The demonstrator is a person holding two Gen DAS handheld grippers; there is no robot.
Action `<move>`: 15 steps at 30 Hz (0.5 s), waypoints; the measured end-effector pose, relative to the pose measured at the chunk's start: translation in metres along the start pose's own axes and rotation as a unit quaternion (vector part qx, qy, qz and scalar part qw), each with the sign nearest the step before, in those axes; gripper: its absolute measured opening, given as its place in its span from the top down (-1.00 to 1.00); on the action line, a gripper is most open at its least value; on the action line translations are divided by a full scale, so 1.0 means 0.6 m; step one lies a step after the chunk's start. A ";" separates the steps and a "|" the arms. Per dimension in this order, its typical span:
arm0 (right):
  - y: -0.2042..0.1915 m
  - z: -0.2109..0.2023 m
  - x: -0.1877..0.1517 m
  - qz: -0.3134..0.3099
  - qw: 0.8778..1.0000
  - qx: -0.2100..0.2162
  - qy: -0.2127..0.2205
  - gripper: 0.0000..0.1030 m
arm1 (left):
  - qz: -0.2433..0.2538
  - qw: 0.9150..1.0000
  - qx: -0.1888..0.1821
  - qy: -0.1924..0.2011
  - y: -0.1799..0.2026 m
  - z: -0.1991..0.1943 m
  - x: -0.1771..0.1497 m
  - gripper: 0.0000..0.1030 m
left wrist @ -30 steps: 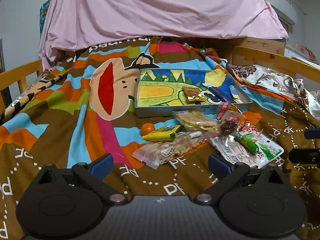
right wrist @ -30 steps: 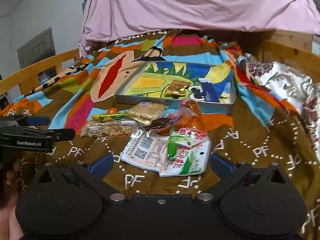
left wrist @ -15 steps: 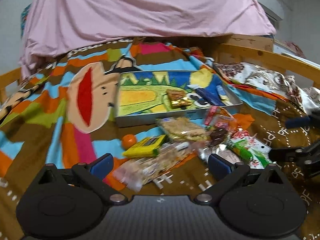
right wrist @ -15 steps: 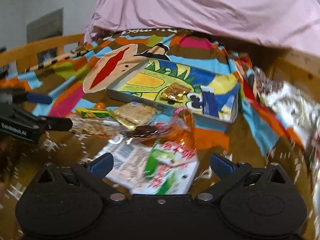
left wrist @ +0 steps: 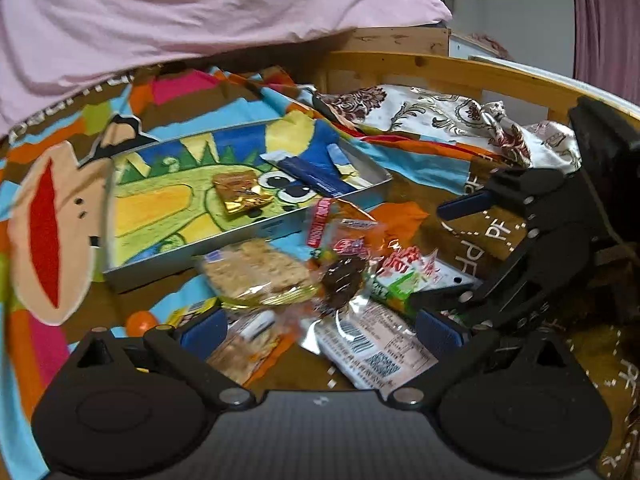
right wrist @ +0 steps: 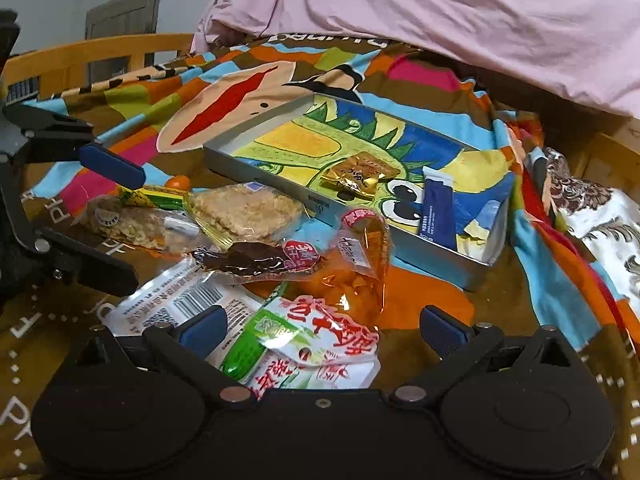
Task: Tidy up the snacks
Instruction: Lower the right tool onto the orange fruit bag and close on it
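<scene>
The snacks lie in a loose heap on the bed, on the colourful blanket (right wrist: 420, 312), just in front of the metal tray (right wrist: 280, 178). Inside the tray there are already a gold packet (right wrist: 360, 174) and a blue sachet (right wrist: 436, 210).

The left gripper (left wrist: 320, 330) is spread wide and holds nothing. The right gripper (right wrist: 320, 326) is also spread wide and empty. Both hover low over the near edge of the heap.

In the right wrist view, the green and white pouch (right wrist: 304, 350) lies directly at 12 o'clock, between the two fingers and partly under them, so the right gripper is the nearer one for it. Its long axis seems to run from about 7 o'clock to 1 o'clock, and its far end points toward the orange bag (right wrist: 360, 280).

In the left wrist view, the white pouch with barcode (left wrist: 372, 350) lies at 12 o'clock between the fingers, with its long axis from about 11 o'clock to 5 o'clock. The rice cracker pack (left wrist: 256, 270) sits beyond it at 11 o'clock, and the tray lies farther at 11 o'clock.

The next move is probably a short descent and closing on the nearest pouch, then a carry to the tray at 12 to 1 o'clock from the right gripper.
</scene>
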State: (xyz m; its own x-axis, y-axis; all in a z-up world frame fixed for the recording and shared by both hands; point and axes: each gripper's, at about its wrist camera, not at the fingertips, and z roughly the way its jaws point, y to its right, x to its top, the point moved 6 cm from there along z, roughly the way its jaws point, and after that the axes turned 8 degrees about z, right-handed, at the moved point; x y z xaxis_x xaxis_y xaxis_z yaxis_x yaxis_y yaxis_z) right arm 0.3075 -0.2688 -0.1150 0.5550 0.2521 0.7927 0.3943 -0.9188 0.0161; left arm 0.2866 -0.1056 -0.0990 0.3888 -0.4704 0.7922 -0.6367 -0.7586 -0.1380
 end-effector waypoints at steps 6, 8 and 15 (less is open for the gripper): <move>0.004 0.029 -0.003 0.005 1.000 0.009 -0.016 -0.82 | -0.031 0.999 -0.029 -0.009 -0.013 0.025 0.003 -0.99; 0.011 0.034 -0.004 0.024 0.999 0.021 -0.023 -0.74 | -0.034 0.999 -0.031 -0.009 -0.015 0.029 0.003 -0.99; 0.026 0.036 -0.002 0.076 0.994 0.060 -0.044 -0.66 | -0.009 1.000 -0.028 0.003 -0.006 0.028 0.016 -0.99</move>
State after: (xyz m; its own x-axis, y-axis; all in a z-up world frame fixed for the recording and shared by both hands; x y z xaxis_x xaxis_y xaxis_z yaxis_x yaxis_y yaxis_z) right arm 0.3287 -0.2771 -0.1289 0.6750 0.1442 0.7236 0.3833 -0.9065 -0.1768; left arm 0.3041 -0.1151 -0.1008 0.3971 -0.4546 0.7973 -0.6659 -0.7405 -0.0906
